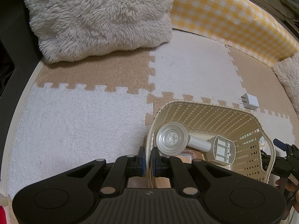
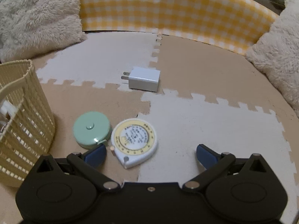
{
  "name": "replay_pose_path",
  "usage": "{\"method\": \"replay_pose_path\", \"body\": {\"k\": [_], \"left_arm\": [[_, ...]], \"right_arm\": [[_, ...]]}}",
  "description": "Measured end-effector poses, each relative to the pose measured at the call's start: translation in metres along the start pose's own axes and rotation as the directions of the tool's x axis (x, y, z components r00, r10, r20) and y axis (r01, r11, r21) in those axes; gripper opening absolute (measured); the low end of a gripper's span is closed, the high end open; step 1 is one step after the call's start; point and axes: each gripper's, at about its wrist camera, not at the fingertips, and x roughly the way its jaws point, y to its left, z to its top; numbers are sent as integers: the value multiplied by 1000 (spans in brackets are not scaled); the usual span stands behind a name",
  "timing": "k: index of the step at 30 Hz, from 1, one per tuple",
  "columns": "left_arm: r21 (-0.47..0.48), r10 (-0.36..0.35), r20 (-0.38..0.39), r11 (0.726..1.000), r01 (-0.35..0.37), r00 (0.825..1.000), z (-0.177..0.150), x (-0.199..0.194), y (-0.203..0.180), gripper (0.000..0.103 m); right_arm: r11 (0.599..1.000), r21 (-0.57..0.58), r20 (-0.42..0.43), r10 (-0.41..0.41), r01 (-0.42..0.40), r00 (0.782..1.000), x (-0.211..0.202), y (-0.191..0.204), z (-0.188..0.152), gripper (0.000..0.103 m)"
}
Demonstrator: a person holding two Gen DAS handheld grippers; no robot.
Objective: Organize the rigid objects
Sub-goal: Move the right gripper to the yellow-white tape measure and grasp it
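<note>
Basket, cream lattice plastic, sits on the puzzle-mat floor; my left gripper is pinched on its near rim, one blue pad on each side of the wall. Inside the basket lies a grey-white plastic part, round disc end toward my left gripper, open housing end toward the far side; something small and clear sits under it, can't tell what. My right gripper is spread wide, nothing between the pads, hanging just above the floor beside the basket. White-and-yellow tape measure lies just ahead of it, nearer the left finger; green round tape measure touches or nearly touches it on the basket side. White plug adapter sits further out on the mat, well apart from both, prongs pointing toward the basket. Fluffy cushions and a yellow checked bumper ring the mat's far edge.
</note>
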Motion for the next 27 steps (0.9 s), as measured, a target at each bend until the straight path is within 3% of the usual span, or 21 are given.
{"method": "replay_pose_path", "body": {"k": [4, 7, 14, 27], "left_arm": [[0, -1, 0, 1000, 1, 1000, 0, 0, 0, 7], [0, 1, 0, 1000, -1, 1000, 0, 0, 0, 7], [2, 3, 0, 1000, -3, 1000, -1, 1, 0, 7], [3, 4, -1, 1000, -4, 1000, 0, 1, -1, 7]], "right_arm": [[1000, 18, -31, 21, -20, 999, 4, -1, 7, 102], [998, 26, -31, 53, -52, 998, 4, -2, 8, 93], [996, -20, -27, 92, -92, 995, -4, 11, 12, 54], [997, -3, -42, 73, -74, 996, -21, 13, 17, 53]]}}
